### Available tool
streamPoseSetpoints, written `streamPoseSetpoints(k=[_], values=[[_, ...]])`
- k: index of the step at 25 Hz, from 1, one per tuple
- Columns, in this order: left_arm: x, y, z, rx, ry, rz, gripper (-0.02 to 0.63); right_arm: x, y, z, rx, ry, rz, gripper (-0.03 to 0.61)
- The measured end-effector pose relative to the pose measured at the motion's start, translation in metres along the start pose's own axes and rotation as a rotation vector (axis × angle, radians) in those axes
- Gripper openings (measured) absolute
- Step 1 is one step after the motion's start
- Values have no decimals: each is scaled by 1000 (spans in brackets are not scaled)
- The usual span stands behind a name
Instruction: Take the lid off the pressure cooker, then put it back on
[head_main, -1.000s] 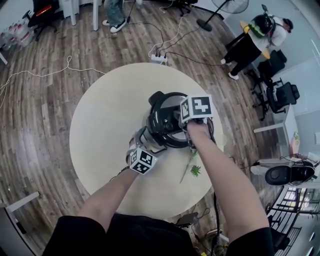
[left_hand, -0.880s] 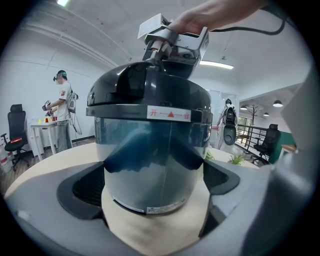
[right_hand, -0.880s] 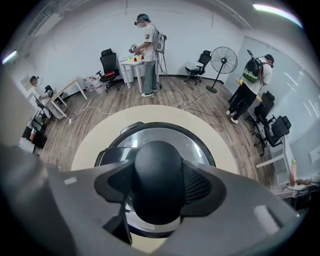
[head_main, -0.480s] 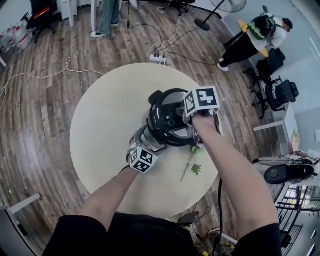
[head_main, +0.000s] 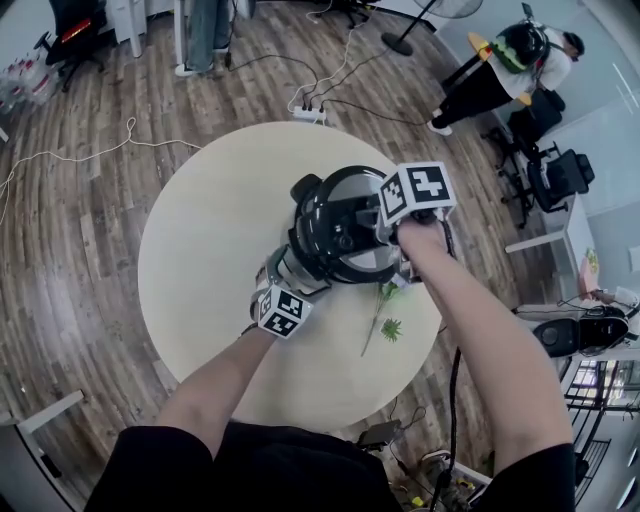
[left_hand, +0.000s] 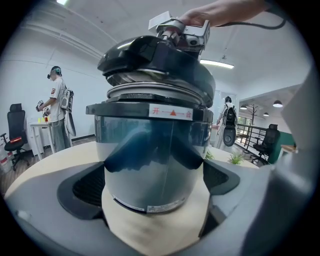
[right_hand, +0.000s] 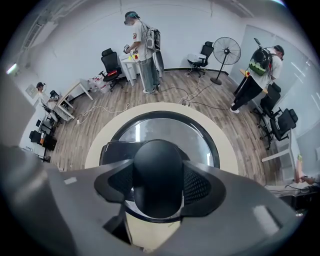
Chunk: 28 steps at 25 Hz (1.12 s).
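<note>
In the head view the pressure cooker stands near the middle of the round table, with a green plant sprig lying just beside it on the near side. The left gripper sits against the cooker's near-left flank exactly where it was a second ago. The right gripper, pointing steeply down over the lid, has risen and drifted toward the far right, and the lid has gone with it, looming larger and shifted off the body below. The left gripper view shows that gripper's jaws closed against both sides of the cooker's steel body, bracing it on the table. Above the black collar, the lid hangs tilted, no longer seated flat, though whether its far edge is fully clear I cannot tell. The right gripper view looks down on the black knob clamped at about half width between that gripper's pads, with the shiny lid spreading out beneath it. So the lift has only just begun. I judge the removal half of the task is nearly achieved: a little more height should free the lid, after which it must be lowered level and re-seated on the collar.
</note>
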<state>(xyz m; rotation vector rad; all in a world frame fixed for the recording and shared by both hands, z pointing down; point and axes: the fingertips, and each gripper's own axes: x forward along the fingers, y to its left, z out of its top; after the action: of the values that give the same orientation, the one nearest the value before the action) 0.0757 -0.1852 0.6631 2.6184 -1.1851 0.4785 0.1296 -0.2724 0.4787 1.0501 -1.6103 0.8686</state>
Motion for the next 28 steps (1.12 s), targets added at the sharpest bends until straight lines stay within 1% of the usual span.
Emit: streamPoseSetpoints(k=[4,7,12,16,20,24,28], values=[[0,-1,1,-1,10,-3,591,-22,-13,-2,-2,5,1,285],[1,-3,0,2,13,-3,591,-49,-28,-9,13,-4,21,286],[1,-2,0,8,22,-3,589,-98,-54,-39,10,-17,24,285],[-1,1,0,4,39,-10,586,-114,-66,-90,25,8,33,285],[-1,1,-2,10,46,-10,586,-101,-69,-162,42,55,46,285],[-2,0,-6,12,48,-8,588,-71,-56,-232,38,110,60,285],[-3,-1,-6,13,51,-6,588,-33,-29,-281,8,147,83,286]])
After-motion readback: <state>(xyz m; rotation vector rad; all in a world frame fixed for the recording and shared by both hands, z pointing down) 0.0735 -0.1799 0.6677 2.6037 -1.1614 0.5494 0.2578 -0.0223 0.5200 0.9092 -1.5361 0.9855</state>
